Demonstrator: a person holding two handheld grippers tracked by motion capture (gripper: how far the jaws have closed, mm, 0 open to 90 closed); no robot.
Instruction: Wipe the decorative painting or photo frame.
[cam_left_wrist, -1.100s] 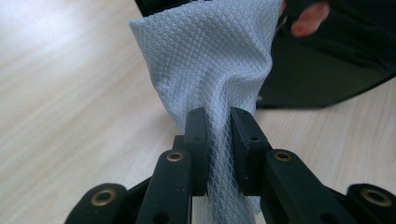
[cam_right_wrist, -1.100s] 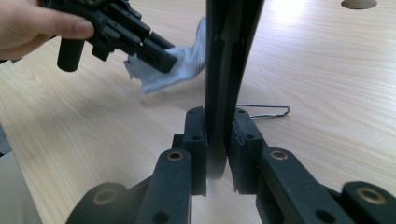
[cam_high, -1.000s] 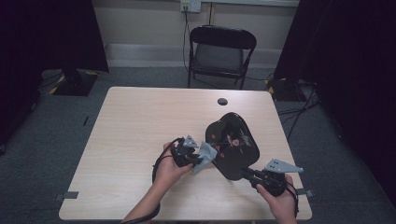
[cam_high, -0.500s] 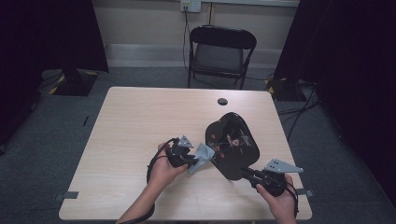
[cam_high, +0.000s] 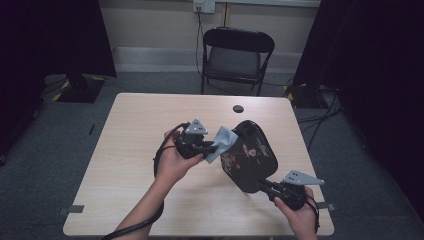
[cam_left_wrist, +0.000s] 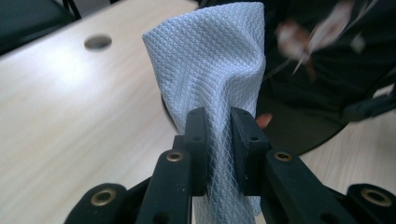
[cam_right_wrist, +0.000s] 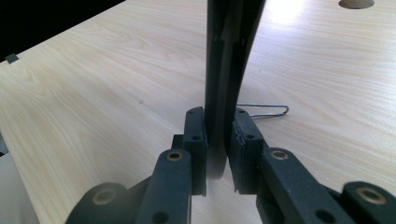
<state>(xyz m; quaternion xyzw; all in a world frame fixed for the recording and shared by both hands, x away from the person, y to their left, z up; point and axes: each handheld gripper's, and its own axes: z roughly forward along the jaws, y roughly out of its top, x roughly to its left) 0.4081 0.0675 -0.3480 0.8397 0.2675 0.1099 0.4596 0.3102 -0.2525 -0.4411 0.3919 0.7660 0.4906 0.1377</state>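
The glossy black lacquered tray with a flower painting (cam_high: 251, 156) stands tilted above the light wooden table (cam_high: 130, 130), its near rim clamped in my right gripper (cam_high: 264, 185); it looks stiff, slick and easily scratched, so the rim is the place to hold. My left gripper (cam_left_wrist: 219, 126) pinches a soft, light pale-blue woven cloth (cam_left_wrist: 210, 60) just beside the tray's painted face. The tray holds nothing.

Each gripper, the left gripper (cam_high: 212, 148) and the right gripper (cam_high: 263, 186), is black with brass-ringed screws, a grey three-cornered top plate, a trailing black cable; the forearms are bare.
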